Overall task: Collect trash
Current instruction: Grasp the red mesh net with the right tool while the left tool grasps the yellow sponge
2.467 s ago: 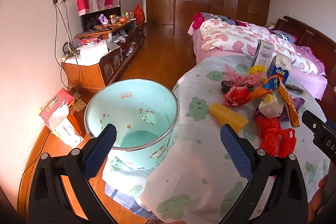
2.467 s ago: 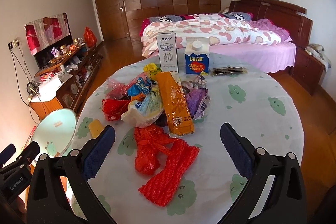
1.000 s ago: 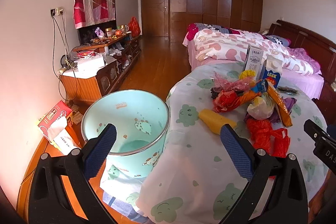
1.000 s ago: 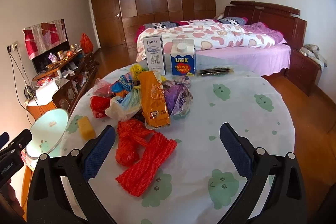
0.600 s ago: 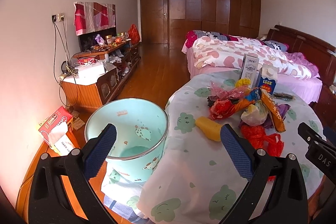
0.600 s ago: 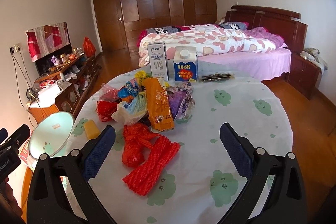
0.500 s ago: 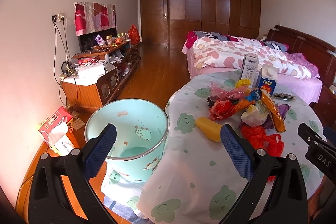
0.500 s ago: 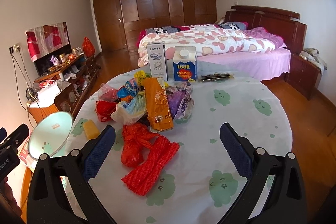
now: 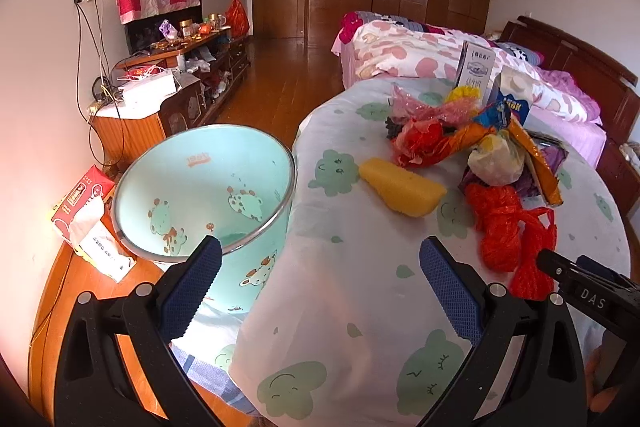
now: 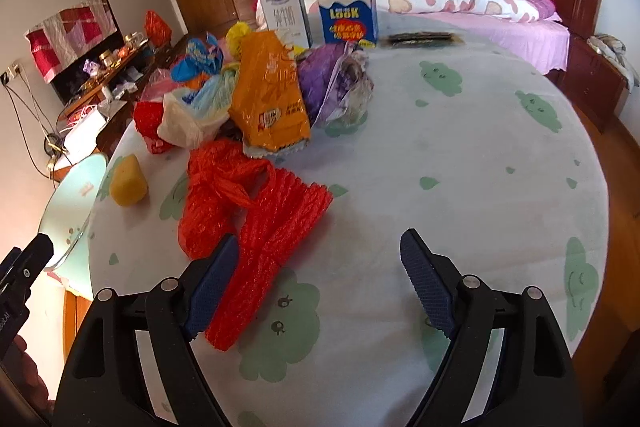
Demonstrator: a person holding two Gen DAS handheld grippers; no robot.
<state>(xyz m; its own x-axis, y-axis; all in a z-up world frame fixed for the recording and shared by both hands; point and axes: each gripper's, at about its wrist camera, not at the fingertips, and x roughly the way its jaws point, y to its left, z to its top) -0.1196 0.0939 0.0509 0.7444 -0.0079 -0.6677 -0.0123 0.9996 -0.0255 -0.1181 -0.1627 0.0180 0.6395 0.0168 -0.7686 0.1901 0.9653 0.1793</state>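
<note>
The right hand-held gripper [image 10: 316, 279] has just been closing, yet it is released: the red foam net [image 10: 272, 259] lies at its left finger, not pressed. It points down at the net probably because this piece lies nearest on the worktop [image 10: 460, 167]. The left hand-held gripper [image 9: 320, 279] is wide apart and empty, above the worktop edge beside the mint bin [image 9: 200, 187]. The bin waits just beside the worktop, so the trash has a short way.
</note>
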